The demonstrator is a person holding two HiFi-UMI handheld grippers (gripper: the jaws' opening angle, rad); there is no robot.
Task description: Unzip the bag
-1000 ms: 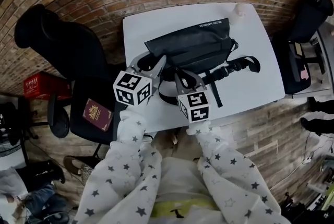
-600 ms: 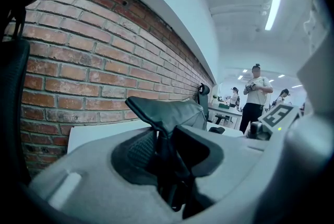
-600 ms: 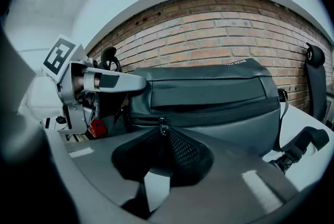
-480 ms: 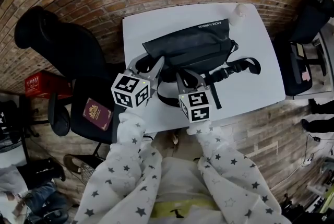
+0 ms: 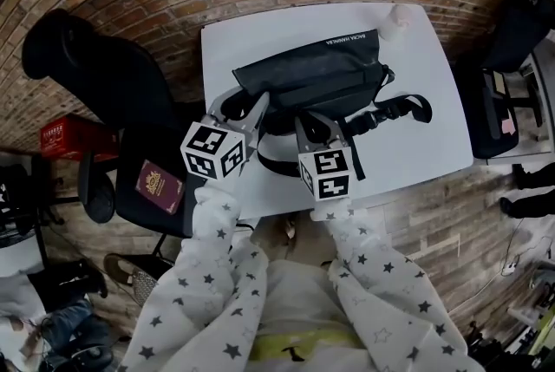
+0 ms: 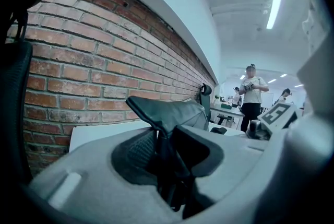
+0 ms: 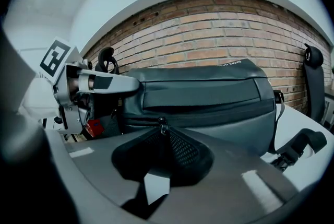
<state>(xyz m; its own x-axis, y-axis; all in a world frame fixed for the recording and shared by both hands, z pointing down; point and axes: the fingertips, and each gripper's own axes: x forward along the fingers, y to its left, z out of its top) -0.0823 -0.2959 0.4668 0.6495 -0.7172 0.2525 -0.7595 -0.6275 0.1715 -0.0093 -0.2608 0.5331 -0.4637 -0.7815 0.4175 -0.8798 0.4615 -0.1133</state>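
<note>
A black bag (image 5: 312,80) lies on the white table (image 5: 416,145), its strap (image 5: 395,110) trailing to the right. My left gripper (image 5: 247,108) is shut on the bag's left end. In the left gripper view a fold of the bag (image 6: 172,112) is pinched between the jaws of the left gripper (image 6: 164,139). My right gripper (image 5: 314,126) sits at the bag's front edge. In the right gripper view the right gripper (image 7: 162,137) is shut on the zipper pull (image 7: 160,125), near the left end of the zip on the bag (image 7: 209,97). The left gripper (image 7: 88,84) shows beside it.
A black office chair (image 5: 95,75) stands left of the table with a red booklet (image 5: 159,186) on its seat. A red box (image 5: 65,140) lies on the floor. A small white object (image 5: 397,19) sits at the table's back right corner. Another dark chair (image 5: 516,32) is right. People (image 6: 253,95) stand far off.
The left gripper and the bag's left end have shifted slightly to the left. The right gripper has hardly moved.
</note>
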